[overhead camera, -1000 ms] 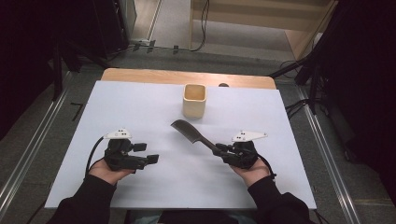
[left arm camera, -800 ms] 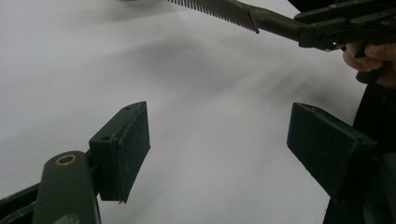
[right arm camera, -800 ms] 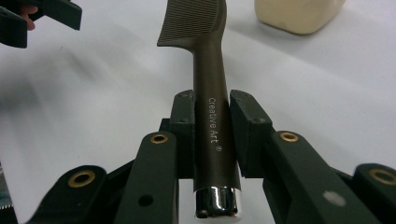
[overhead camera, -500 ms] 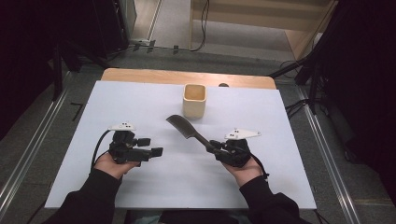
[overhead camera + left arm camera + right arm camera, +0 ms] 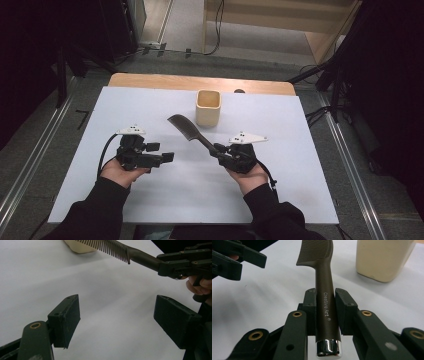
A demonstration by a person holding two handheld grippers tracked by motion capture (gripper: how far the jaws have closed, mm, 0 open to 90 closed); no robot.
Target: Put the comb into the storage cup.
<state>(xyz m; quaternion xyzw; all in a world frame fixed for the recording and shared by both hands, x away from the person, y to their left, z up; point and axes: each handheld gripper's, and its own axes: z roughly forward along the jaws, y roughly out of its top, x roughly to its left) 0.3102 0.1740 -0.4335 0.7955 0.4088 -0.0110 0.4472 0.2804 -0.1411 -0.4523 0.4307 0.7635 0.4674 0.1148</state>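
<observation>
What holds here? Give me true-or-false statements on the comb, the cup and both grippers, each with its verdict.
1. The right gripper is shut on the comb by its handle. True.
2. The comb lies flat on the table. False: it is held above the white surface, its teeth end pointing toward the cup.
3. The left gripper has its jaws open with nothing between them. True.
4. The comb is already in the cup. False: it is outside, beside it.
5. The cup stands upright. True.
</observation>
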